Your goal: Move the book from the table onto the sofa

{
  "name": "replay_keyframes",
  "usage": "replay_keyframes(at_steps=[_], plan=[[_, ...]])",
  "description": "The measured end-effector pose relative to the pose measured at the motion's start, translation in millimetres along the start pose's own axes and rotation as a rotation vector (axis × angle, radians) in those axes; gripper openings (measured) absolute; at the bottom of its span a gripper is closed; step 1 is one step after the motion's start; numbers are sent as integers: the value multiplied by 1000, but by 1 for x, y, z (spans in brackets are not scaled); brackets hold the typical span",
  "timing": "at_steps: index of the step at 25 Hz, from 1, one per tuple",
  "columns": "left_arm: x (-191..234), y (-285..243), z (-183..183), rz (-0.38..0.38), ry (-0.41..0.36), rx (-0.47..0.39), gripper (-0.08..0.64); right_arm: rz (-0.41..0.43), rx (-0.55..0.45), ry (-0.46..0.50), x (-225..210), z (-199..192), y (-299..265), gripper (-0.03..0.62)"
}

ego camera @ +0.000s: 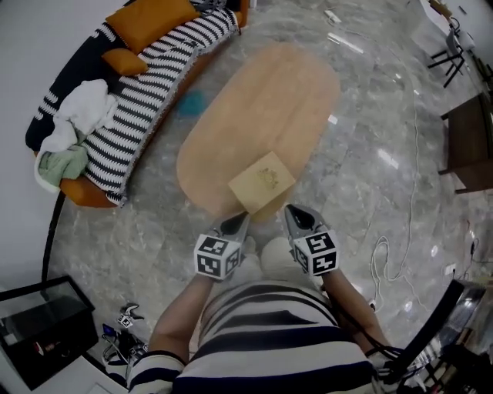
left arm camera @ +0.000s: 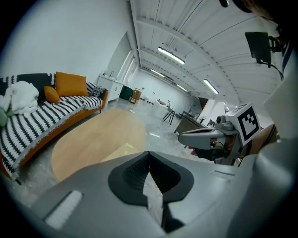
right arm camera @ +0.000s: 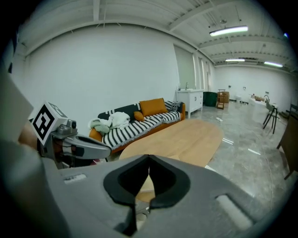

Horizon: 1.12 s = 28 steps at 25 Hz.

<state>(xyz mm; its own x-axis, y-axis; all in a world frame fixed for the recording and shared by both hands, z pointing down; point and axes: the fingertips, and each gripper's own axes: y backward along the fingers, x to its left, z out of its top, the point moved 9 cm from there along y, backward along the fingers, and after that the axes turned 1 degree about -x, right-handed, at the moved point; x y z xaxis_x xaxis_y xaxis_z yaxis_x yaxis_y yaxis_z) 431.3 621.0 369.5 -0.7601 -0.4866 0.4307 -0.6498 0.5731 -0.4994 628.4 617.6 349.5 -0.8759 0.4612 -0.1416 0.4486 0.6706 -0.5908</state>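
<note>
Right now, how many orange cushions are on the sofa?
2. Large cushion at the far end of the sofa; small cushion next to it, toward the clothes. More may be hidden under the clothes.

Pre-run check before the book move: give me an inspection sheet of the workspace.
Surface: oval wooden table, holds only the book.
Job's things: book at the table's near end; sofa left of the table.
Clutter: white and green clothes, orange cushions on the sofa.
Grippers: left gripper and right gripper shut, empty, close to the book.
Cables: white cable loose on the floor, right.
Surroundings: grey stone floor, dark cabinet at right.
</note>
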Motion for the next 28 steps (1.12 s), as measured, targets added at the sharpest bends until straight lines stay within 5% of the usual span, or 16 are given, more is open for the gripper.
replay_keyframes(at_steps=[8,11,28], plan=[[19,-45,-8,22,-28,142,8,47,102,-87,-24,-18,-39,65],[27,-64,-15,32,2,199,112,81,154,-121,-31,-29,-55,98],[79,-160,-37,102,-163,435,299,182,303,-227,-73,-78,-139,214]])
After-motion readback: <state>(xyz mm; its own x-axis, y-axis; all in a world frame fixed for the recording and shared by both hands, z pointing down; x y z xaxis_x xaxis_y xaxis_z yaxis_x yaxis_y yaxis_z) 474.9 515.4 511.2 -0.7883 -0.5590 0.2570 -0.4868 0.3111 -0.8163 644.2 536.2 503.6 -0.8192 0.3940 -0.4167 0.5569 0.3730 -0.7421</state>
